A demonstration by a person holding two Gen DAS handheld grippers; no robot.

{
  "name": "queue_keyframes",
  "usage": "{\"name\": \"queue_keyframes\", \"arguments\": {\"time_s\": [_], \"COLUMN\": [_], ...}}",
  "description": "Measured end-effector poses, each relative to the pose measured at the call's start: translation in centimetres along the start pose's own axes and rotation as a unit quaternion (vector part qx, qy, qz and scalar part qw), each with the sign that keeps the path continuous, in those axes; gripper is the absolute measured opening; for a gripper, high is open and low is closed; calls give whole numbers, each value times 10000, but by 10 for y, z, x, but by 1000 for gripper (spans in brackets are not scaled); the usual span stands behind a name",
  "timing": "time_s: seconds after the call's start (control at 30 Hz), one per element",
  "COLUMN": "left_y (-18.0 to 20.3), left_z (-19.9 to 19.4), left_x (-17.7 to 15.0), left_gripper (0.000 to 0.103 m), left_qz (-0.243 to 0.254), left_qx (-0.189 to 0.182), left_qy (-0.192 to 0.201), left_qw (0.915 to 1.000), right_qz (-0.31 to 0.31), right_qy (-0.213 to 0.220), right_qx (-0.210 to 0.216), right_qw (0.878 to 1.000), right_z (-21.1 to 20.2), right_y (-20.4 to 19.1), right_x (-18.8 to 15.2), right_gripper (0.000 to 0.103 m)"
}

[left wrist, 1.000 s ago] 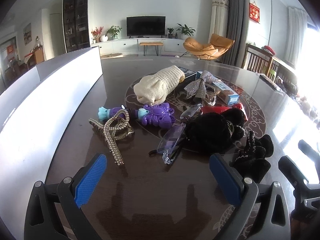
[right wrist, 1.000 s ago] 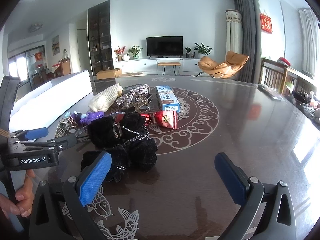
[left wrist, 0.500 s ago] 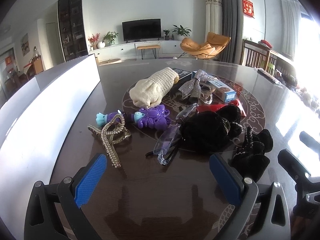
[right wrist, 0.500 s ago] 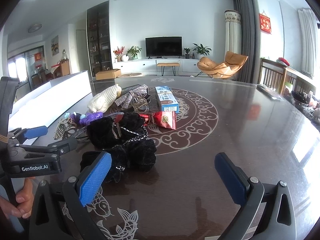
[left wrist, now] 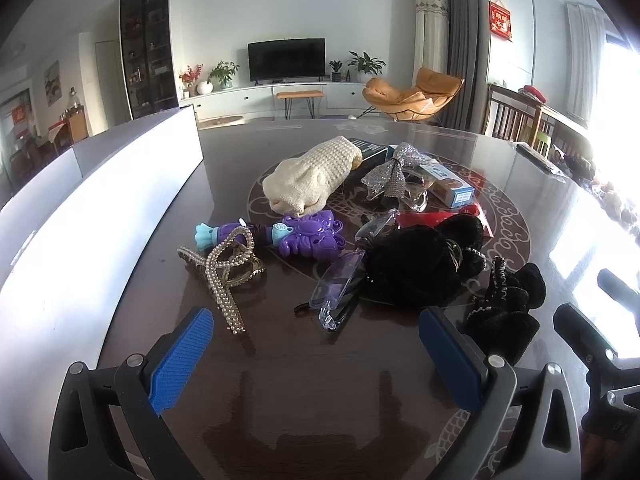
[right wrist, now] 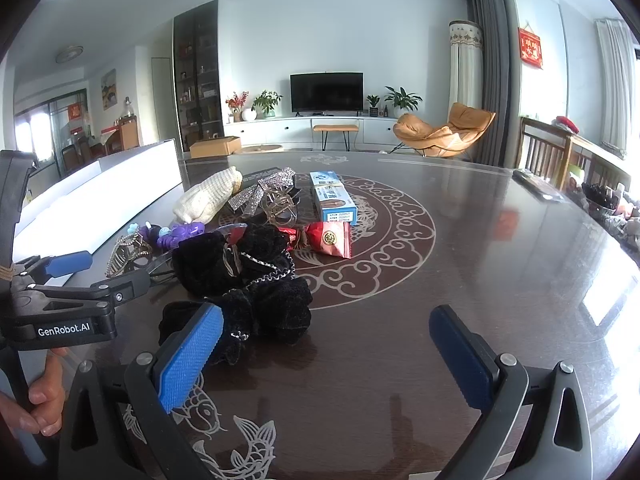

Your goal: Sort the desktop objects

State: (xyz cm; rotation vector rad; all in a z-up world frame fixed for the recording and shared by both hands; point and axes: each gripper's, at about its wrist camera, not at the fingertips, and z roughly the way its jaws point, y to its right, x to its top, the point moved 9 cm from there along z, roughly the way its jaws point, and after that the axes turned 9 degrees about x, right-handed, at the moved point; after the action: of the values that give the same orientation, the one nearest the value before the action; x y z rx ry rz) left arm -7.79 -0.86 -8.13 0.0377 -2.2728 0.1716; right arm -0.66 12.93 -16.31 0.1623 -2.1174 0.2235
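A pile of small objects lies on the dark round table point(left wrist: 304, 392). In the left wrist view: a pearl hair claw point(left wrist: 224, 272), a purple toy point(left wrist: 308, 236), clear glasses point(left wrist: 340, 280), a black fluffy bag point(left wrist: 416, 264), a black scrunchie point(left wrist: 508, 300), a cream knit pouch point(left wrist: 312, 176), a silver bow point(left wrist: 394, 172), a blue-white box point(left wrist: 452, 188). My left gripper point(left wrist: 316, 356) is open and empty, short of the glasses. In the right wrist view, my right gripper point(right wrist: 324, 360) is open and empty, just right of the black scrunchie point(right wrist: 260, 308). A red packet point(right wrist: 330, 238) lies behind it.
A long white box point(left wrist: 80, 216) stands along the table's left side. The left gripper's body point(right wrist: 68, 304) sits at the left of the right wrist view. The right gripper point(left wrist: 592, 344) shows at the right edge of the left wrist view. A remote point(right wrist: 536, 188) lies at the far right.
The left gripper has drawn back slightly from the pile and tilted up a little. The right gripper has barely moved. Both stay open.
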Motion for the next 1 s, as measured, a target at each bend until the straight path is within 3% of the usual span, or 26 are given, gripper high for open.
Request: {"name": "queue_keyframes", "arguments": {"time_s": [1.0], "left_y": [-5], "left_z": [1], "left_x": [-1], "left_gripper": [103], "left_qz": [-211], "left_qx": [-106], "left_qy": [-90], "left_qw": [9997], "right_qz": [-4], "right_qy": [-11], "right_qx": [-3], "right_qw": [10000], "right_z": [0], "right_y": [-1], "right_x": [0], "right_gripper": [103]}}
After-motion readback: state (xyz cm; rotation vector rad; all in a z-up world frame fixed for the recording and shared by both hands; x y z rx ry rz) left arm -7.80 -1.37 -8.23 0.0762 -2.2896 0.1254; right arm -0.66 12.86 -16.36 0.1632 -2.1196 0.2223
